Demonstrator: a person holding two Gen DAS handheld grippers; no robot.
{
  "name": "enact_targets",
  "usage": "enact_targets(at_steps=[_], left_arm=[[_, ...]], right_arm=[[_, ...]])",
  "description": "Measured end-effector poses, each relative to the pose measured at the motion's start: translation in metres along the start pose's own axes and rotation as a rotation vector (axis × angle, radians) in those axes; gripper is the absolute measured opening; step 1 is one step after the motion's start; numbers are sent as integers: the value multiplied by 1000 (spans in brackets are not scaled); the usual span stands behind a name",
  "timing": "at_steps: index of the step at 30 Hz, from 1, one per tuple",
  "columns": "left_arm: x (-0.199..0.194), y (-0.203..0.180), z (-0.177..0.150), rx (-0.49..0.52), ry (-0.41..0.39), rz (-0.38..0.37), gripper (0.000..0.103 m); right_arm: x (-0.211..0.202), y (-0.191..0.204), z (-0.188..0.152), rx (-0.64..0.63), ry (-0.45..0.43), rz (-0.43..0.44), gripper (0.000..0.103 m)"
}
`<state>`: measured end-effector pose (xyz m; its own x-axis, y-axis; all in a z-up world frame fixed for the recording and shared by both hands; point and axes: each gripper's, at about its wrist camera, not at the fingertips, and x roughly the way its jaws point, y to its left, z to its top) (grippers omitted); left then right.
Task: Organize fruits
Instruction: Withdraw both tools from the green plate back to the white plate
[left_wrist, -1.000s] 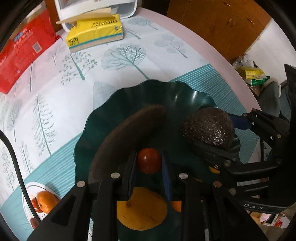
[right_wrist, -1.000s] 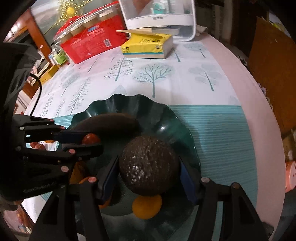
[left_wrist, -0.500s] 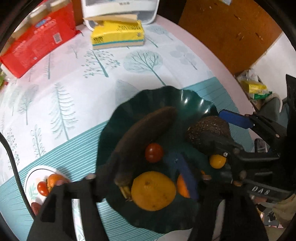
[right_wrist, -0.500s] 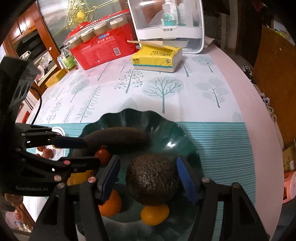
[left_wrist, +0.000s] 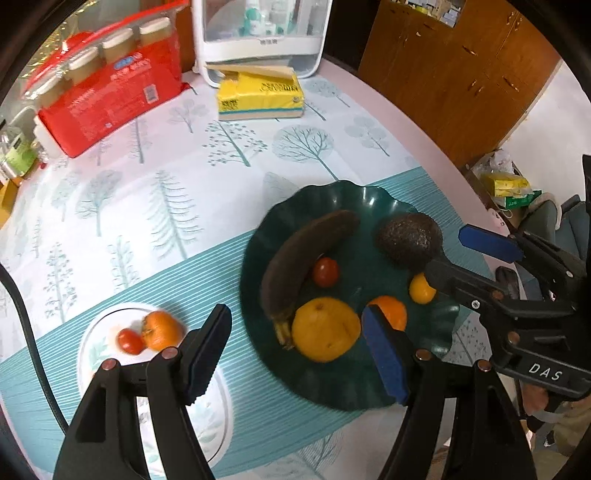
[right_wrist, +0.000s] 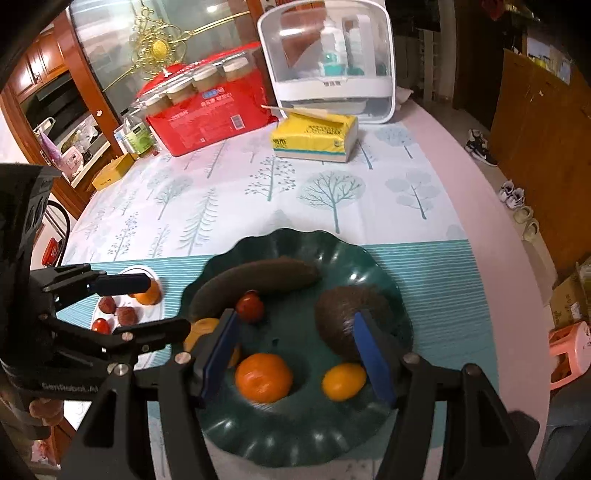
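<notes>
A dark green wavy plate (left_wrist: 332, 188) (right_wrist: 295, 236) holds a blackened banana (left_wrist: 306, 251), an avocado (left_wrist: 410, 236), a cherry tomato (left_wrist: 325, 272), a big yellow-orange citrus (left_wrist: 325, 328), a tangerine (left_wrist: 391, 312) and a small yellow fruit (left_wrist: 421, 290). My left gripper (left_wrist: 295, 350) hangs open above the plate's near left edge, holding nothing. My right gripper (right_wrist: 297, 350) is open above the tangerine (right_wrist: 263, 376), and the avocado (right_wrist: 340, 310) lies free behind its right finger. A small white plate (left_wrist: 92, 332) on the left holds a tomato (left_wrist: 129, 340) and an orange fruit (left_wrist: 160, 329).
A yellow tissue pack (left_wrist: 260, 96), a red multipack (left_wrist: 107, 103) and a white plastic box (left_wrist: 258, 37) stand at the far side. The round table's edge curves past the green plate on the right. A black cable (left_wrist: 22, 314) runs down the left.
My left gripper opened, left the cherry tomato on the green plate, then rose and drew back. My right gripper lifted away from the avocado, which stays on the plate.
</notes>
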<state>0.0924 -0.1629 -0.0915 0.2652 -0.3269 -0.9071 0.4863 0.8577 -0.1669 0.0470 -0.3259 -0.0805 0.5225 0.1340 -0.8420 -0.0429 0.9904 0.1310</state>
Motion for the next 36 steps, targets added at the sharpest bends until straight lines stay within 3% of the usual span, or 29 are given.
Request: enact_targets(at_steps=[8,21,27,36], left_arm=[[-75,46,-25,11,-107,32,72],[-184,154,-70,3,-261,216,72],[-189,197,-81,-43,-258,241,74],[-133,232,-93,-45,-149,203,74]], right_arm=[[-40,51,0,39,-41,-10,64],[-91,161,26,-55,-148,-66,64],[-97,206,34,-93,-207,-119,64],[-41,246,25,-113,-111,-103,64]])
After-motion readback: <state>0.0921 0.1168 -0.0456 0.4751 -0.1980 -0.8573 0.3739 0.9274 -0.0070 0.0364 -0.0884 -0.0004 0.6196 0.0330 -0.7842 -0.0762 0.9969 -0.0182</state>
